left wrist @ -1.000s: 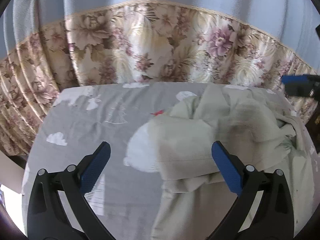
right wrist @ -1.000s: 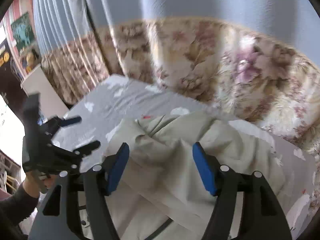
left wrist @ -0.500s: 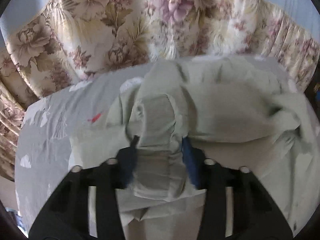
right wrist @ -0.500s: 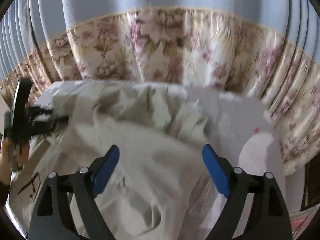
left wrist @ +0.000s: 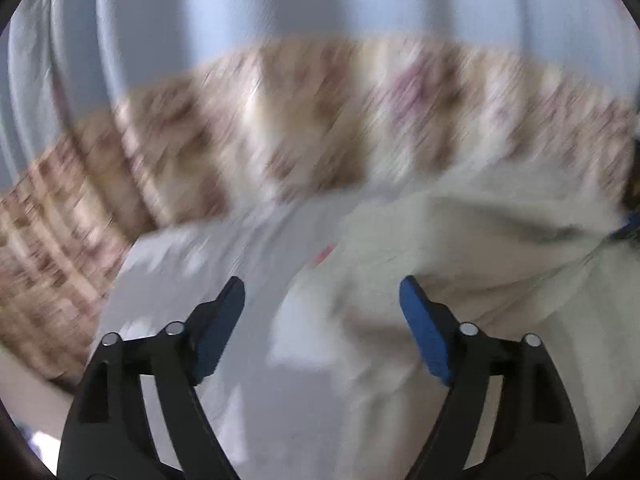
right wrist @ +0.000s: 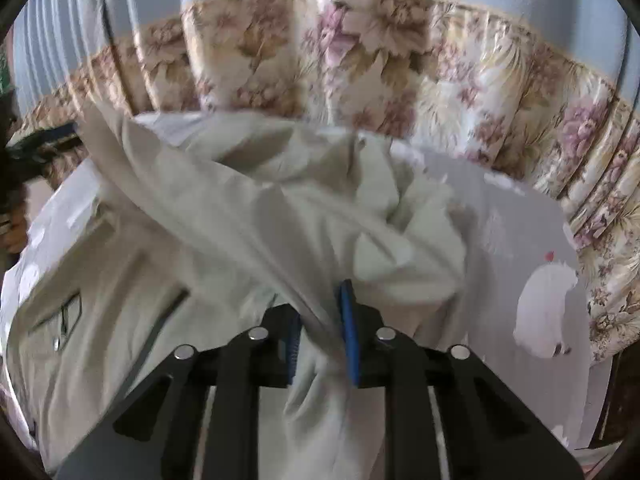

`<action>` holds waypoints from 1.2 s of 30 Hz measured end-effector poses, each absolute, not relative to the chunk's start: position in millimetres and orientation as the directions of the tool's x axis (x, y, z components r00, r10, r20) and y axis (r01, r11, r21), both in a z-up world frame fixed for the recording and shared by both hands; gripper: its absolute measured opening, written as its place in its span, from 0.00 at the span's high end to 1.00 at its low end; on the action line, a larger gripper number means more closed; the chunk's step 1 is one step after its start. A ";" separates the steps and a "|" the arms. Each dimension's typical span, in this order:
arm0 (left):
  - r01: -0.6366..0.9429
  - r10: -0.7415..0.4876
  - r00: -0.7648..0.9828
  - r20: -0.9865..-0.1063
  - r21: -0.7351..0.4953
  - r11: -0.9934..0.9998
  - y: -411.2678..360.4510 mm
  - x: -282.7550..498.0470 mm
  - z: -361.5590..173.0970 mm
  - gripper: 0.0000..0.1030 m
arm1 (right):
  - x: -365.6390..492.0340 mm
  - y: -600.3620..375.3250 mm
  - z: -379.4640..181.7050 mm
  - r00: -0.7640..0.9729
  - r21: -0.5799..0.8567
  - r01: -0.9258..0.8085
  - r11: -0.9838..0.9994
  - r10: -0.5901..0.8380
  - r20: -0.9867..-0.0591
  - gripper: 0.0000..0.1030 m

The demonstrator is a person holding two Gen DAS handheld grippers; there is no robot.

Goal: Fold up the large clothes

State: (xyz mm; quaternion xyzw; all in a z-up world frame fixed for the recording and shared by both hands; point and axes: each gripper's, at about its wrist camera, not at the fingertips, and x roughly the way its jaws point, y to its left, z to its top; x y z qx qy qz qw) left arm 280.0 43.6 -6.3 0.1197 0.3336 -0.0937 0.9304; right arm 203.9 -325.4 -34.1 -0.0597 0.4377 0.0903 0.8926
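Note:
A large pale green garment (right wrist: 224,216) with zips lies crumpled on a grey sheet with white prints (right wrist: 516,232). My right gripper (right wrist: 320,332) is shut on a fold of the garment and a taut band of cloth runs from it up to the far left. In the blurred left wrist view my left gripper (left wrist: 322,308) is open and empty, above the sheet (left wrist: 248,264) at the garment's (left wrist: 460,248) left edge. The left gripper shows small at the far left of the right wrist view (right wrist: 44,140).
A floral curtain (right wrist: 360,60) with blue cloth above hangs behind the bed. The bed's right edge (right wrist: 592,360) drops beside a dark piece of furniture. The right gripper's blue tip (left wrist: 628,224) shows at the far right of the left wrist view.
My left gripper, shut on the garment half a second ago, has let go and opened while swinging fast. My right gripper was open and has shut on a fold of the garment.

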 end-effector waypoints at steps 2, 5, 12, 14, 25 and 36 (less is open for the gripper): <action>0.236 -0.090 0.721 -0.687 0.121 0.964 61.3 279.6 -23.1 0.25 | 192.3 -327.8 -43.8 0.568 -0.046 -0.231 0.972 0.097 -0.817 0.83; 0.231 -0.135 0.698 -0.703 0.042 0.972 78.0 274.8 -24.2 0.15 | 181.4 -340.3 -56.4 0.511 -0.023 -0.237 0.971 0.104 -0.853 0.83; 0.280 -0.268 0.680 -0.682 -0.096 0.955 65.4 283.0 8.3 0.03 | 176.8 -392.1 -13.4 0.646 0.171 -0.105 0.980 0.198 -0.737 0.49; 0.303 -0.302 0.645 -0.702 -0.128 0.944 52.3 286.8 10.5 0.03 | 185.7 -394.5 -5.5 0.680 0.166 -0.058 0.984 0.161 -0.716 0.44; 0.401 -0.252 0.492 -0.833 -0.040 0.915 -28.1 258.1 -43.6 0.41 | 230.9 -366.4 -57.7 0.605 0.103 -0.040 0.994 0.106 -0.789 0.49; 0.367 -0.302 0.731 -0.612 -0.020 0.930 -2.0 251.4 48.4 0.97 | 199.1 -349.4 -27.9 0.724 0.077 -0.071 0.995 0.104 -0.682 0.46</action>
